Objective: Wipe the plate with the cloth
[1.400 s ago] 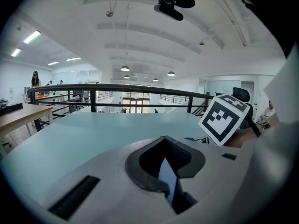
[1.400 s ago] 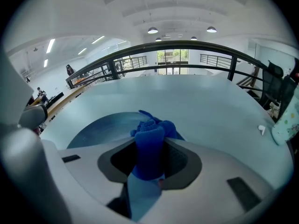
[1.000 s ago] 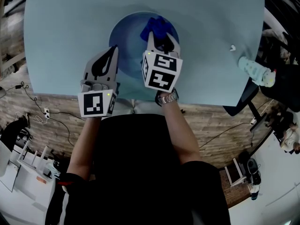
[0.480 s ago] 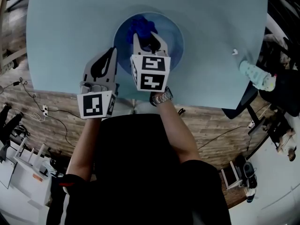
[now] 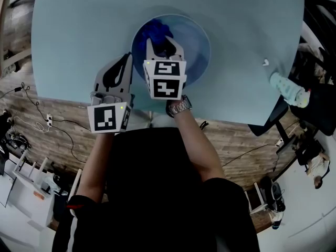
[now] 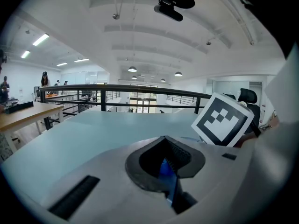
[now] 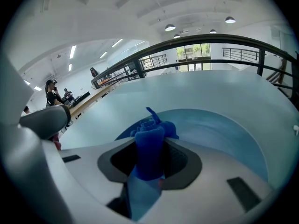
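Observation:
A round blue plate [image 5: 194,46] lies on the pale blue table [image 5: 68,30]. My right gripper [image 5: 164,45] is over the plate's left half, shut on a bunched dark blue cloth [image 5: 156,29] that rests on the plate. In the right gripper view the cloth [image 7: 150,141] stands pinched between the jaws of the right gripper [image 7: 149,160], with the plate [image 7: 219,129] beyond it. My left gripper [image 5: 127,61] is at the plate's near left rim. In the left gripper view a blue sliver of the plate's rim [image 6: 167,176] sits between the closed jaws of the left gripper [image 6: 164,161].
A small white object [image 5: 265,63] lies near the table's right edge. Off that edge are a pale patterned thing [image 5: 287,88] and a dark chair [image 5: 317,104]. The table's near edge runs just under my grippers, with wooden floor and cables [image 5: 47,122] below.
My right gripper has carried the cloth leftward across the plate, from its right part to its left half. The left gripper has stayed at the rim.

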